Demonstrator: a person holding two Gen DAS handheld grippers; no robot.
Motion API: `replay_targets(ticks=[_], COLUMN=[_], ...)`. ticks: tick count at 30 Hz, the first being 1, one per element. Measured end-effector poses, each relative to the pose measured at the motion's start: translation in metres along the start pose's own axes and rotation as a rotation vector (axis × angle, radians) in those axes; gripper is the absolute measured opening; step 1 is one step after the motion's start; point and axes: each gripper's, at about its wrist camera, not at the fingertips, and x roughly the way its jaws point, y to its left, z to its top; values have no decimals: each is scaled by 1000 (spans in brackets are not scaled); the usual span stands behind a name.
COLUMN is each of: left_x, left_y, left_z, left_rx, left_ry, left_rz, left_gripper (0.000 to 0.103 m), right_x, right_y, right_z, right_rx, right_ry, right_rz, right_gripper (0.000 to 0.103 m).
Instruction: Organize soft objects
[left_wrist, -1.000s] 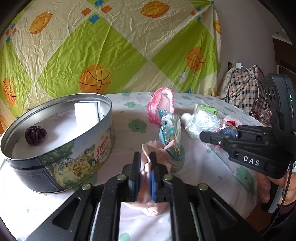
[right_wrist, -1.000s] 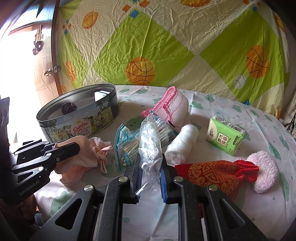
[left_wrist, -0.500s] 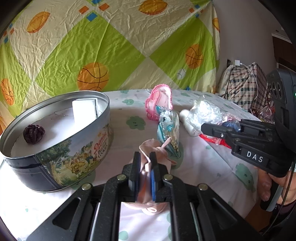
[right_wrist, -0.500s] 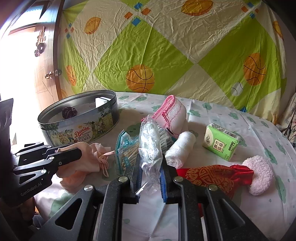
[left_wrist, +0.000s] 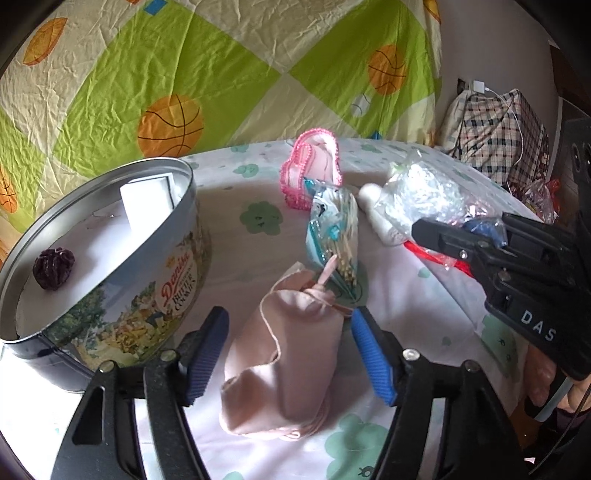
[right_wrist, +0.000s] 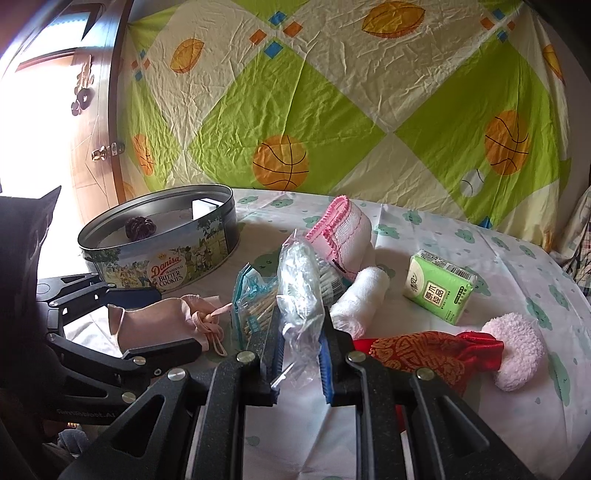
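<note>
The left gripper (left_wrist: 290, 345) has its jaws opening, and the pale pink drawstring cloth pouch (left_wrist: 286, 363) lies between them on the bench (left_wrist: 243, 258), the blue pads clear of it on both sides. The bench is covered with a white cloth printed with green clouds. Just left of the pouch stands the round metal butter-cookie tin (left_wrist: 122, 288), lidless, with a dark purple crinkled ball (left_wrist: 53, 263) and a white card (left_wrist: 147, 199) inside. The right gripper (right_wrist: 301, 360) is clamped narrowly on a clear crinkled plastic bag (right_wrist: 299, 291). Beside that bag lie a transparent packet of cotton swabs (right_wrist: 253, 306), a rolled white towel (right_wrist: 360, 297) and a pink-edged folded cloth (right_wrist: 343, 230). Further right sit a green tissue pack (right_wrist: 439, 291), a red and gold brocade pouch (right_wrist: 432, 356) and a fluffy pink puff (right_wrist: 517, 349), which touches the pouch's end
</note>
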Motion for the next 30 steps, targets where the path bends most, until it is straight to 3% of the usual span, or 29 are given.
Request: replay_targets(ticks=[3, 5, 6, 9, 24, 30], left_x=[8, 8, 9, 4, -20, -23], left_y=[1, 0, -2, -3, 8, 12], left_z=[-1, -2, -2, -4, -8, -10], left_rx=[-4, 5, 13, 21, -41, -60], left_ry=[46, 45, 45, 16, -181, -216], left_rz=[-24, -29, -27, -24, -14, -10], left_gripper=[34, 26, 16, 10, 8, 8], right_x=[-1, -1, -1, -1, -8, -13], right_y=[0, 0, 0, -1, 1, 2], right_z=[0, 0, 0, 0, -2, -2], right_rx=[-1, 2, 4, 3, -1, -4], right_ry=[-2, 2, 3, -1, -54, -84], right_rz=[1, 0, 0, -4, -23, -32], right_gripper=[18, 18, 18, 18, 18, 18])
